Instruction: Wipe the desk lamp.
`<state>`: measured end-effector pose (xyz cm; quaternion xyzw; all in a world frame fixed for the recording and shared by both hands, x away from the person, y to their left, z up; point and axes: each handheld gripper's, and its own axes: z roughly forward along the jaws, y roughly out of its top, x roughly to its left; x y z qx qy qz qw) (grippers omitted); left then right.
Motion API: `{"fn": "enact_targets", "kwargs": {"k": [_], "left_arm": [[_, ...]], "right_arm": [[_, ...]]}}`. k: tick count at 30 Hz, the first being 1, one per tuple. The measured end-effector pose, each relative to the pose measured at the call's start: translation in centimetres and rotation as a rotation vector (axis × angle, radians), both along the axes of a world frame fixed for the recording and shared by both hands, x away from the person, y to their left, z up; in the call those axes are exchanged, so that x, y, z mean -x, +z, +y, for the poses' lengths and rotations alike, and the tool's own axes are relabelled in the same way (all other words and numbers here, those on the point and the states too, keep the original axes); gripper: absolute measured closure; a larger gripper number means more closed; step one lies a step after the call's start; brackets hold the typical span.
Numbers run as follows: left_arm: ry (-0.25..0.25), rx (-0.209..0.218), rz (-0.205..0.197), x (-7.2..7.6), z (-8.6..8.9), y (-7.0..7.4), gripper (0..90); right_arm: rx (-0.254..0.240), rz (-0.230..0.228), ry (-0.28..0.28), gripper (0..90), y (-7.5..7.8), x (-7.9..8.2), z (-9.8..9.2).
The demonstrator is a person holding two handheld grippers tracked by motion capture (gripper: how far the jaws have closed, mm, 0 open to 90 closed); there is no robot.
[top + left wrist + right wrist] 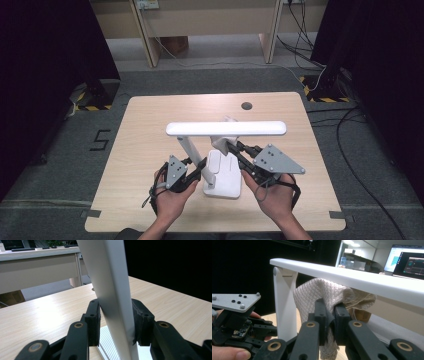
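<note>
A white desk lamp (226,128) stands on the wooden table (150,115), its long head bar level and its base (223,176) near the front. My left gripper (202,169) is shut on the lamp's slanted arm (113,297), with a black pad pressed on each side of it. My right gripper (329,315) is shut on a beige waffle-weave cloth (324,293). The cloth is held up against the underside of the head bar (352,277), just right of the arm joint. In the high view the right gripper (231,146) points up and left at the cloth (220,140).
A round cable hole (246,106) sits near the table's far edge. Grey carpet with loose cables (350,125) lies to the right. Wooden desk legs (145,35) stand behind. A lit monitor (407,261) stands far off in the right gripper view.
</note>
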<state>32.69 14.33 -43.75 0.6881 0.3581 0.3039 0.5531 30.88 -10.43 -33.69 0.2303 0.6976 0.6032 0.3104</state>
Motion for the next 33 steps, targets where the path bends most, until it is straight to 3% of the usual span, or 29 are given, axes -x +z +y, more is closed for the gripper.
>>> {"fn": "enact_targets", "kwargs": {"k": [33], "left_arm": [[0.003, -0.007, -0.005, 0.0, -0.1, 0.0, 62.3]], "right_arm": [[-0.026, 0.012, 0.05, 84.0, -0.4, -0.3, 4.2]]}}
